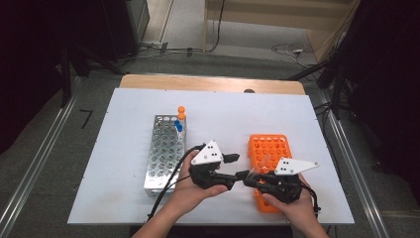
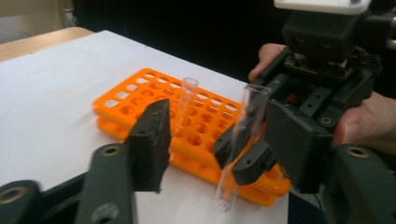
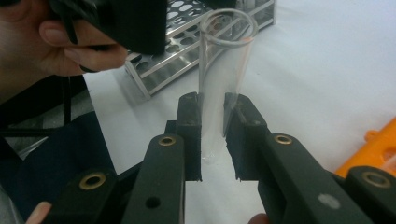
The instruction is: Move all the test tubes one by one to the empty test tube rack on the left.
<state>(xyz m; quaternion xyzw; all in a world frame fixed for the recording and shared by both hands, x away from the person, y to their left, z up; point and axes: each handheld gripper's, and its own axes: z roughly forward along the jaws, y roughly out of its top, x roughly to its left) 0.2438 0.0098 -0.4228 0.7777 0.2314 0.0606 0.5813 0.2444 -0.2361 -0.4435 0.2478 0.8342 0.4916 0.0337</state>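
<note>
Right tongs (image 3: 212, 135) clamped the clear tube (image 3: 224, 84) upright over the surface at the orange rack's (image 1: 267, 148) 9 o'clock edge; left tongs (image 2: 210, 140), unclenched, straddled it and should close squarely before right released.

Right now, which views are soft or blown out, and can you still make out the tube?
High view: sharp enough, dark surroundings, the tube barely reads against the orange rack. Left gripper view: near jaws blurred, tube clear, white table bright. Right gripper view: right gripper shut on the tube, sharp; steel rack and hand soft, table glare washes out the far side.
</note>
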